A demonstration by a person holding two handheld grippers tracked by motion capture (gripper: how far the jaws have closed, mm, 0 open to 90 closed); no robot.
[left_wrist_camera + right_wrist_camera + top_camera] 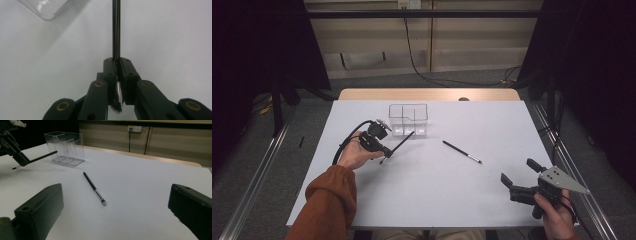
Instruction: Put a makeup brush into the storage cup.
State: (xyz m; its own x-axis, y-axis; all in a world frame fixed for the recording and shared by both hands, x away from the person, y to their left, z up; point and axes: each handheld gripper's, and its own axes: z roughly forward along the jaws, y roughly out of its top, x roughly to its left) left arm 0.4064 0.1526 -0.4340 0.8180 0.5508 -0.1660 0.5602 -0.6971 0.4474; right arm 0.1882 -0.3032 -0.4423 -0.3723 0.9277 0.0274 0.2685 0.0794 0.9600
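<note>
A slim black makeup brush (399, 145) is clamped near its bristle end in my left gripper (387, 152), which is shut on it just above the table's left half. In the left gripper view the handle (116, 30) runs straight up from the closed jaws of the left gripper (117, 61), and the bristles (116, 108) poke out below the pads. Its handle tip points at a clear divided organizer (408, 120). A second black brush (462, 151) lies flat at mid-table. My right gripper (518, 175) rests at the front right, open and holding nothing, facing that brush (93, 187).
The white table (427, 200) has a wooden strip (427, 94) along its far edge. In the right gripper view, the organizer (66, 147) stands far left, with the left gripper (18, 157) beside it. Cables run on the floor beyond the table.
</note>
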